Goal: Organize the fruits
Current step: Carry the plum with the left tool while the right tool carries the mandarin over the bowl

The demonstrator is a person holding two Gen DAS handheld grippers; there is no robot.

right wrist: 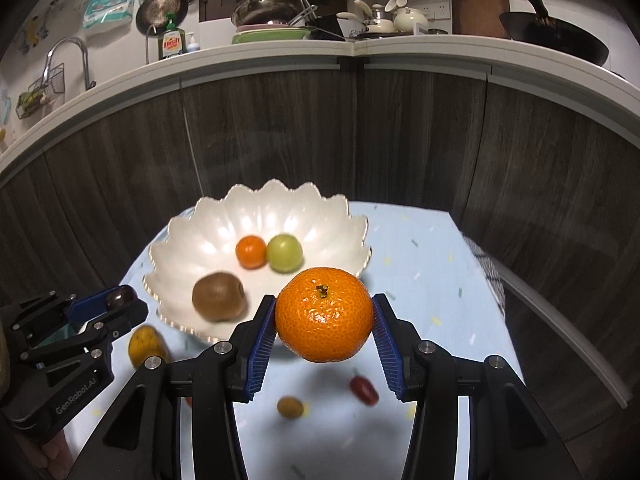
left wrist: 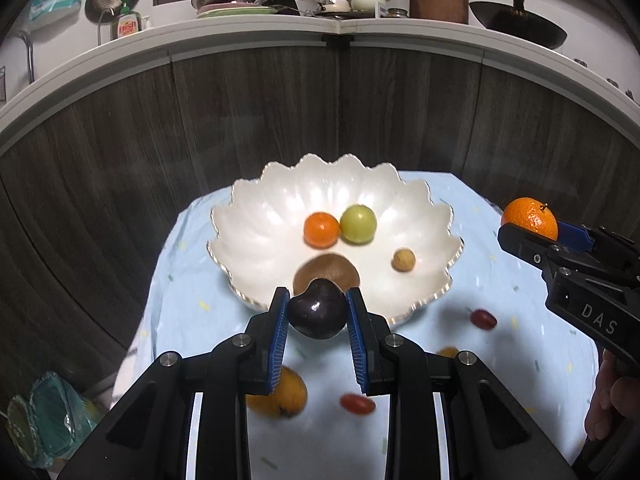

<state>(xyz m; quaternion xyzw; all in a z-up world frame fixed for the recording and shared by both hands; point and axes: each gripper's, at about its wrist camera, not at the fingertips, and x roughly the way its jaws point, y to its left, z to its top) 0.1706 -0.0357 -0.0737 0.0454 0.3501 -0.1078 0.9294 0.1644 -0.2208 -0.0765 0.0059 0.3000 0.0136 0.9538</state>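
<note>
I am carrying two fruits toward the white scalloped bowl (left wrist: 256, 240) on the blue cloth (left wrist: 520, 312). My left gripper (left wrist: 318, 312) is pinching a dark plum (left wrist: 318, 314) just short of the bowl's near rim, jaws almost closed; my right gripper (right wrist: 324, 322) is clamping a mandarin (right wrist: 324, 314), jaws partly apart around it. The bowl is already holding a small orange (left wrist: 321, 229), a green fruit (left wrist: 358, 224), a kiwi (left wrist: 326, 270) and a little tan fruit (left wrist: 403, 260). Still waiting on the cloth: a yellow-orange fruit (left wrist: 280, 394) and two red grape tomatoes (left wrist: 357, 403). Roughly half done, I judge. Readable writing: "DAS" and "GenRobot.AI" on the gripper bodies, "dish" on the green soap bottle (right wrist: 173, 43)
</note>
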